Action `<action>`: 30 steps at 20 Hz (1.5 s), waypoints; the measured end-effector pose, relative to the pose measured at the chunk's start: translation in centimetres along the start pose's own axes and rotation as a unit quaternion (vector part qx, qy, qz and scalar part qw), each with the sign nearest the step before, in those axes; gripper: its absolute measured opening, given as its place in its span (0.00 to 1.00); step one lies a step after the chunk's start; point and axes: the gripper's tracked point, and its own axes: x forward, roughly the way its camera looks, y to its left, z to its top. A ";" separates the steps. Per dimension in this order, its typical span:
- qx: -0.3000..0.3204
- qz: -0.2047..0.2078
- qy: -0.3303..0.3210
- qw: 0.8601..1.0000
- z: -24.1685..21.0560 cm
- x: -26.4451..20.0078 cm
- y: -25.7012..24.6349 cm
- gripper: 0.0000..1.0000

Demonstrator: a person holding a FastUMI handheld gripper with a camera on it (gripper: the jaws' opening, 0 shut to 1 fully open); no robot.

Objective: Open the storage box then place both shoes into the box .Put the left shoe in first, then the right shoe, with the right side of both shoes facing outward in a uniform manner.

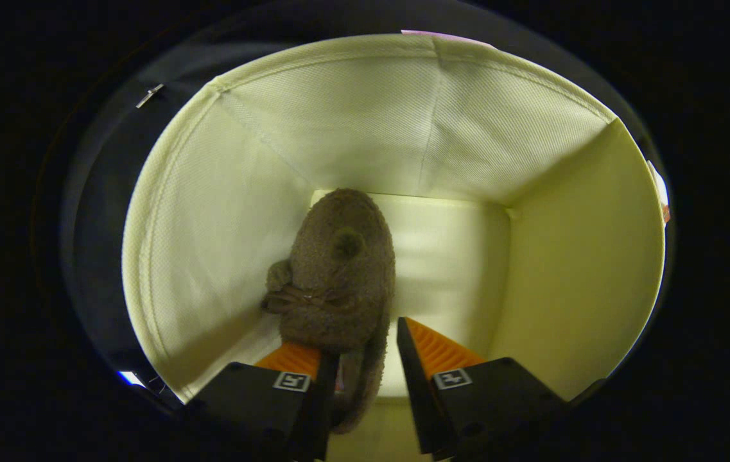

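Note:
A brown fuzzy shoe (339, 269) with a small bow and a round ear lies on the floor of the open cream fabric storage box (223, 212), toe pointing toward the far wall and close to the left wall. My gripper (353, 339) reaches down inside the box, right over the shoe's heel end. The shoe's rim runs between the fingers. It rests against the left finger (294, 358), whose tip it partly hides. A thin strip of the box floor shows between the rim and the right finger (435, 350). The jaws stand a little apart, not pressing the shoe from both sides.
The box walls rise all around the gripper, with a seam down the far wall (432, 128). Bare box floor (448, 256) lies to the right of the shoe. Dark cloth with a small metal piece (149, 95) shows beyond the left rim.

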 end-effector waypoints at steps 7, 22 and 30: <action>-0.022 0.038 -0.046 0.998 0.4 -5.6 -0.3 0.98; -0.095 0.044 -0.326 0.939 0.6 -25.0 -18.6 0.99; -0.071 -0.078 -0.263 0.959 -6.9 -19.8 -38.0 0.99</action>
